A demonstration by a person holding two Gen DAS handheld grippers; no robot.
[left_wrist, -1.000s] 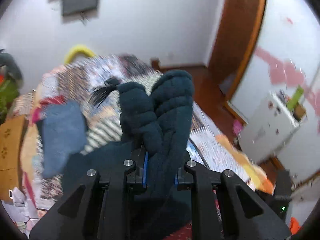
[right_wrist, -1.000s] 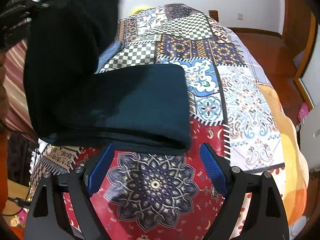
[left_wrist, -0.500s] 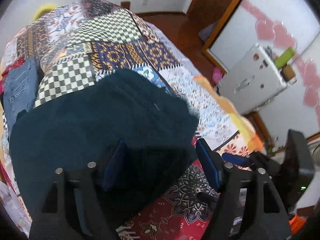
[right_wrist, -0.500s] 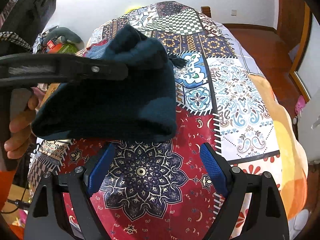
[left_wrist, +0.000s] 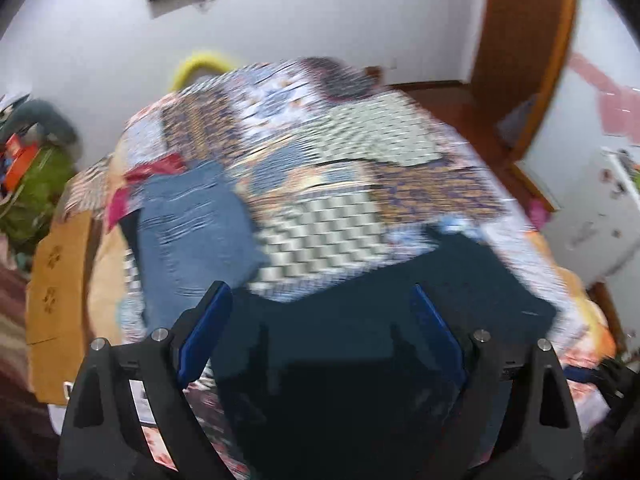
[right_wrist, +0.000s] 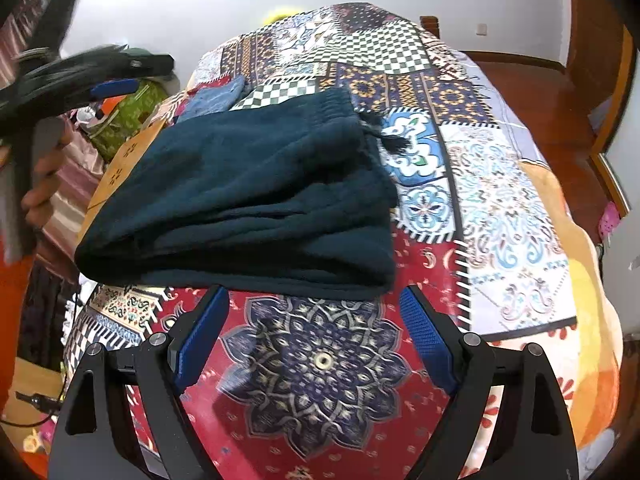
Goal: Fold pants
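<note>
Hovering tilted down, left gripper [left_wrist: 320, 332] jaws just spreading wide, nothing pinched | right gripper [right_wrist: 314, 336] gaping, bare, near folded dark teal fleece pants [right_wrist: 248, 200] | pants flat on patchwork patterned bedspread [right_wrist: 500, 184], clear cloth rightward to edge

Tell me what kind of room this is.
Most likely a bedroom in a home: a bed under a patchwork quilt fills the view, folded dark pants lie on it, and a wooden door stands behind.
</note>
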